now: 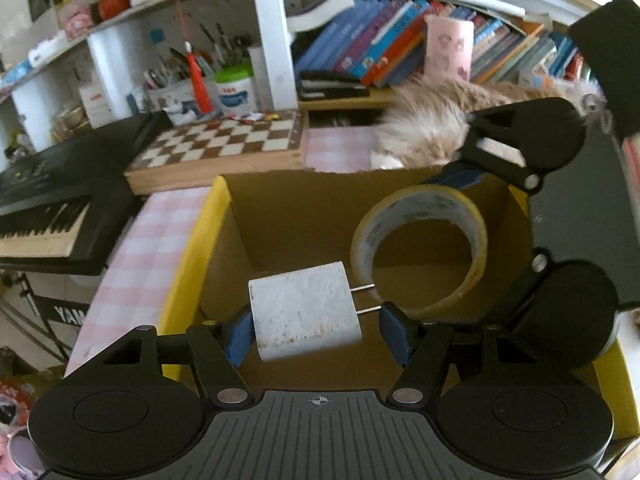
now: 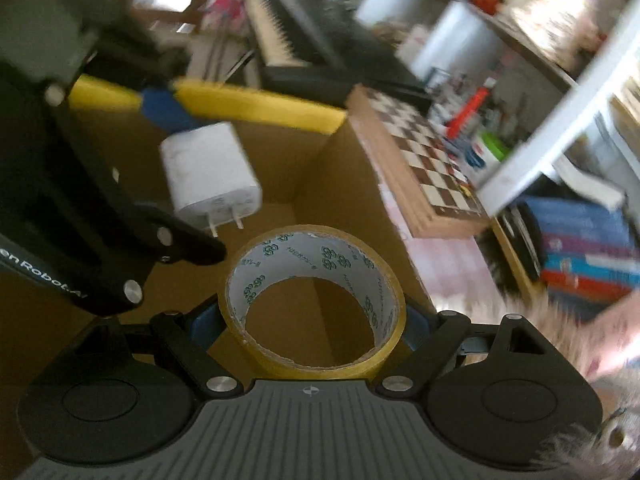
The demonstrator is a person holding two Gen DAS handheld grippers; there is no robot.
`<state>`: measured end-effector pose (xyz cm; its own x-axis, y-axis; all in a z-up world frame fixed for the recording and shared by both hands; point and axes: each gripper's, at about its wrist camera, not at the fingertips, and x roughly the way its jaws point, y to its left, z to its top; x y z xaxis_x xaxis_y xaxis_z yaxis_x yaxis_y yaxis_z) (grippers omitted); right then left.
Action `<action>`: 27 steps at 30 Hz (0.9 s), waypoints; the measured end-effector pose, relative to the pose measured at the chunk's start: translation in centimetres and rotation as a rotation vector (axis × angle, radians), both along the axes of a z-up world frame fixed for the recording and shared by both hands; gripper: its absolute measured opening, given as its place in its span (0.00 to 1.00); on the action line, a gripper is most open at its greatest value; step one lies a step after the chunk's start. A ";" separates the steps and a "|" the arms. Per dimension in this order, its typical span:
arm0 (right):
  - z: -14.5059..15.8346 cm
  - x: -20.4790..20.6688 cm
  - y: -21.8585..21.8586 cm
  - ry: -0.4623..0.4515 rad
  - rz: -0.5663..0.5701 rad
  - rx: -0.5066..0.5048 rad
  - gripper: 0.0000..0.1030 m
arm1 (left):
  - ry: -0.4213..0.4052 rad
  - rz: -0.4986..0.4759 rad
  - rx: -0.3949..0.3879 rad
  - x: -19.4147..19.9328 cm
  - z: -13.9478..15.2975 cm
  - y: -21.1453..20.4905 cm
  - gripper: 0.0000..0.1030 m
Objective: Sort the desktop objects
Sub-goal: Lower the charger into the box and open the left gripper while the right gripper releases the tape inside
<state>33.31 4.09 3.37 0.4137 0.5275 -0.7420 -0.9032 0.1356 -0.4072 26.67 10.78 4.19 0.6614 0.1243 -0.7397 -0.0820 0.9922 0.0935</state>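
Note:
A white charger plug sits crosswise in my left gripper. One blue pad presses its body and the other its prongs. My right gripper is shut on a roll of yellowish tape, which it grips across its width. Both hover over an open cardboard box with a yellow rim. In the left wrist view the tape roll hangs just beyond the plug, between the right gripper's fingers. The right wrist view is blurred. It shows the plug up left, above the box.
A chessboard lies behind the box on the pink checked cloth. A black keyboard stands to the left. A fluffy beige animal or toy lies behind the box's far right. Shelves behind hold books and pen pots.

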 end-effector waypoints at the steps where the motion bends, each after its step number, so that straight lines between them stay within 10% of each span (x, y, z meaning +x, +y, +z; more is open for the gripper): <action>1: -0.4 0.0 0.2 -0.013 0.022 -0.029 0.84 | 0.007 -0.003 0.000 0.3 -0.2 0.0 0.64; 16: -2.5 -0.7 1.5 0.015 0.198 -0.251 0.84 | 0.094 -0.050 0.059 1.2 -0.8 -0.7 0.66; 27: -1.5 -0.3 1.4 0.009 0.171 -0.177 0.94 | 0.007 -0.035 0.052 0.1 0.7 -0.7 0.81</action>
